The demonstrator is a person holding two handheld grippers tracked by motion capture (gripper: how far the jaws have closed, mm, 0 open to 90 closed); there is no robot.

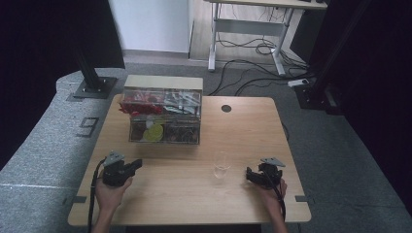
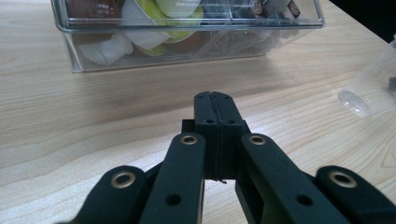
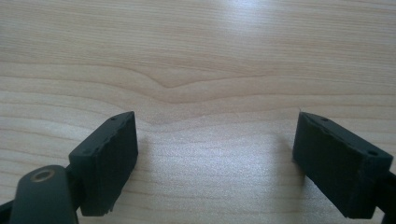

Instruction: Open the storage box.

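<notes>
A clear plastic cup [image 1: 222, 165] stands upright on the desk [image 1: 184, 194], between the two grippers and nearer the right one, a little in front of the clear box [image 1: 164, 116]. In the left gripper view its base shows at the right edge [image 2: 369, 91], near but apart from the jaws.

The left gripper [image 1: 137, 164] rests low over the desk with its jaws pressed together and nothing between them; the seam where they meet is plain in its own view [image 2: 215, 100]. The right gripper [image 1: 249, 174] stands with its jaws wide apart and empty, bare wood between them [image 3: 215, 140].

The cup looks thin-walled and very light, so it would likely tip or skid at a nudge, and the smooth plastic may slip. A hard squeeze could buckle or crack the wall. The best hold is probably across the body near the middle, jaws on opposite sides, with gentle pressure; the rim looks the weakest place. The right gripper, open and closer, seems better placed for it.

The box holds packets and pods in compartments; what they are is too blurred to tell.
</notes>
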